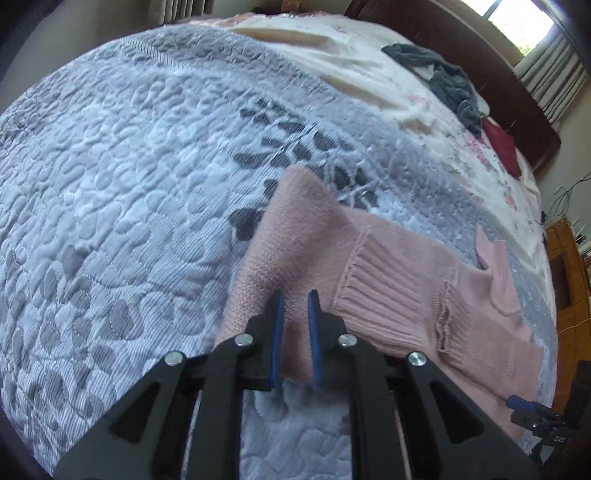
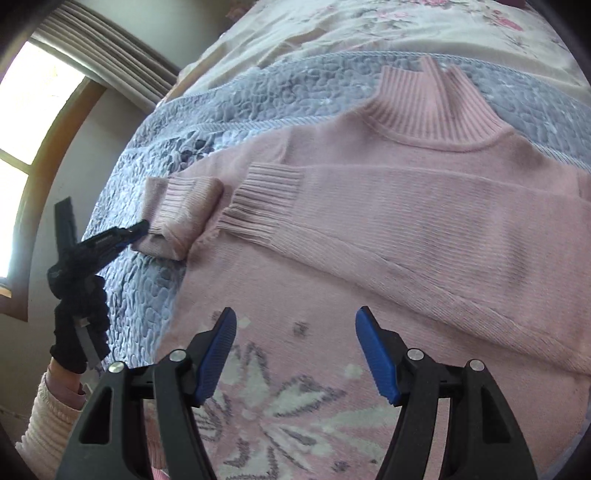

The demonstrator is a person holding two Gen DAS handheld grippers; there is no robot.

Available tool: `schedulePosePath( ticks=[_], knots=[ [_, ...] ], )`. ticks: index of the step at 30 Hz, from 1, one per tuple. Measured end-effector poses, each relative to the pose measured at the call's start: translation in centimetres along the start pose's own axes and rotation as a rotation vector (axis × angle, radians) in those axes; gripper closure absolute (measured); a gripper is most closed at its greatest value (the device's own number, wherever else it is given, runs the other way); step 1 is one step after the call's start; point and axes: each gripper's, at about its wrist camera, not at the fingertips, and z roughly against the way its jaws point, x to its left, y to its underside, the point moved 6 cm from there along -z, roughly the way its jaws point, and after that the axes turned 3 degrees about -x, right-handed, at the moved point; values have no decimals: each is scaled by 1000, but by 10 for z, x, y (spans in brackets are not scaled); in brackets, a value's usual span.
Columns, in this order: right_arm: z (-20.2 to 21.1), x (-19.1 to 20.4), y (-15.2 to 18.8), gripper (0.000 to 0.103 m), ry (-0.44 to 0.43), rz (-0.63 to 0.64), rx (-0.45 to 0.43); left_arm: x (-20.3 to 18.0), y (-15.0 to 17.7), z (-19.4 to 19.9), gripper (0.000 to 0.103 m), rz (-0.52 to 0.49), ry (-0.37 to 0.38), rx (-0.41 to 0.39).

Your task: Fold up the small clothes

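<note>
While the pink sweater point(image 2: 369, 229) lies face-up on the grey quilt point(image 1: 129, 166), one sleeve already crossing its chest | left gripper point(image 1: 295, 310) clamped on the other sleeve's cuff point(image 2: 181, 218), likely to fold it inward | right gripper point(image 2: 295, 332) hovers over the hem, jaws apart, free to pin | quilt edge meets floral sheet point(image 2: 369, 33).

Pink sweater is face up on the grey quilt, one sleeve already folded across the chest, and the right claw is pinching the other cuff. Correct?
Not quite: the left claw, not the right, pinches the other cuff. The right wrist view shows the right claw open over the pink sweater. The rest stands: grey quilt, one sleeve across the chest.
</note>
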Motion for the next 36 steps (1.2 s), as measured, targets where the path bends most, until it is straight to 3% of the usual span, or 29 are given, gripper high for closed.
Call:
schedulePosePath(
  ticks=[1, 5, 8, 14, 18, 19, 21, 22, 24, 26, 31, 36],
  knots=[
    [-5, 9, -5, 35, 1, 11, 6, 6, 6, -10, 92, -7, -14, 26],
    [-27, 37, -22, 35, -14, 36, 32, 8, 5, -11, 92, -32, -10, -5],
    [-44, 57, -38, 35, -47, 32, 46, 14, 2, 2, 92, 18, 36, -26],
    [-91, 96, -69, 35, -122, 1, 91, 33, 0, 32, 85, 55, 58, -80],
    [-131, 108, -78, 36, -104, -23, 143, 40, 1, 46, 82, 38, 64, -86],
    [-139, 109, -79, 38, -99, -30, 150, 40, 1, 47, 81, 33, 67, -86],
    [-149, 113, -80, 64, -117, -41, 158, 40, 3, 50, 77, 26, 71, -83],
    [-151, 113, -81, 68, -125, -49, 157, 41, 4, 51, 75, 21, 71, -80],
    [-146, 116, -83, 84, -124, -27, 135, 40, 6, 50, 74, 8, 69, -73],
    [-131, 120, -84, 88, -135, 7, 103, 39, 9, 49, 74, 6, 69, -66],
    [-68, 113, -87, 89, -178, 43, -11, 19, 11, 45, 74, -1, 103, -61],
    [-6, 70, -83, 89, -172, 6, -99, -23, 12, 43, 74, -46, 160, -59]
  ],
)
